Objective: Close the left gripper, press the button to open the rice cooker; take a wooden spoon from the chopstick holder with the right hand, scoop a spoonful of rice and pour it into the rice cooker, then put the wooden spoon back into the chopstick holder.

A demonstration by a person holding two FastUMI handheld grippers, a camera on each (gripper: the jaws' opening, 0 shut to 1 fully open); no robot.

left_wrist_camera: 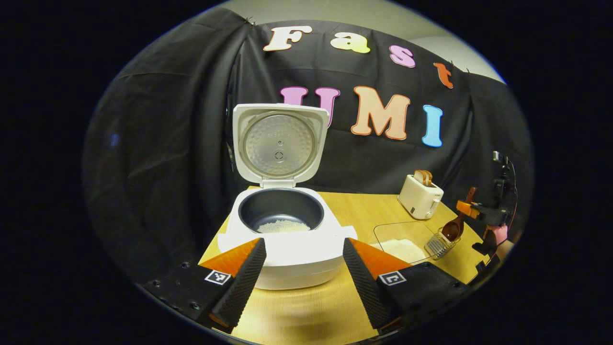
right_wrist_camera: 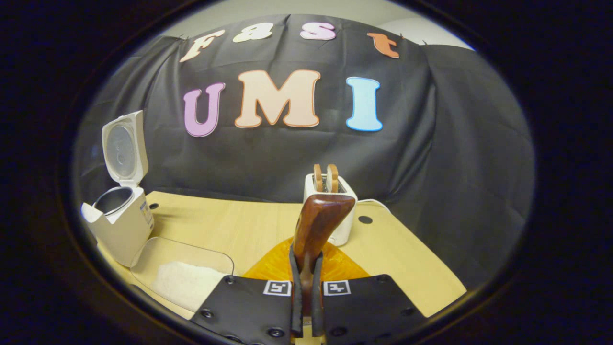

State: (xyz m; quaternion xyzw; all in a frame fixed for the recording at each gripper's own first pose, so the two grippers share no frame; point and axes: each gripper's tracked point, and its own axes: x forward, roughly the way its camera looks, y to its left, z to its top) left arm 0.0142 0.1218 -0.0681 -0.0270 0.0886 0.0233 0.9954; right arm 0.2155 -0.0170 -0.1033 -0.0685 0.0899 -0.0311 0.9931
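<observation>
Right tool (right_wrist_camera: pixel 306 306): clamped on the smooth brown wooden spoon (right_wrist_camera: pixel 318 225) handle, bowl lowered into the wire chopstick holder (left_wrist_camera: pixel 439 244). Left tool (left_wrist_camera: pixel 299 282): spread wide, ribbed pads flanking the white rice cooker (left_wrist_camera: pixel 287 230), lid raised, on the pale wood-grain tabletop (right_wrist_camera: pixel 249 225).

A white toaster (right_wrist_camera: pixel 335 211) stands upright toward the back of the light wooden tabletop (right_wrist_camera: pixel 249 225), close to the black cloth wall (right_wrist_camera: pixel 455 182), with two brown slices of toast (right_wrist_camera: pixel 325 177) poking up from its slots. A white cord (right_wrist_camera: pixel 376 202) trails from its side along the foot of the cloth. Two small dark round holes (right_wrist_camera: pixel 365 219) show in the tabletop, one just beside the toaster and one far over at the other end. Above the cloth a pale wall (left_wrist_camera: pixel 383 14) shows.
</observation>
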